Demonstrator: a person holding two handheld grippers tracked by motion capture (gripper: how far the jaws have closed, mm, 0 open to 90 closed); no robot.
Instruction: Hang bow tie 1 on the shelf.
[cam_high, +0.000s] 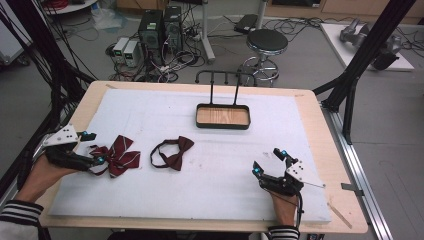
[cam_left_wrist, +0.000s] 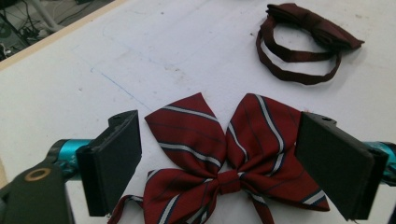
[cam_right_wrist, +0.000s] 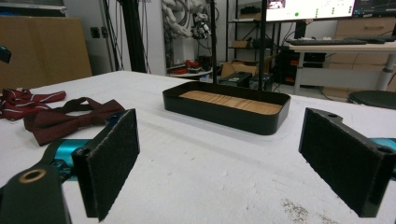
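High view puts the white mat (cam_high: 210, 165) across the table, with the striped bow tie (cam_high: 117, 156) lying straight ahead of the left gripper (cam_high: 92, 148), just past its tips, and far off from the right gripper (cam_high: 270, 161), so the left hand is plainly the nearer one. Left gripper view shows the striped bow tie (cam_left_wrist: 229, 163) flat between the two black jaws, its long axis running across from one pad to the other, knot roughly midway. The jaws stand wide and neither pad presses the cloth; nothing is held yet. A plain bow tie (cam_left_wrist: 308, 42) lies farther ahead. Right gripper view shows open, empty jaws facing the tray (cam_right_wrist: 226, 109).
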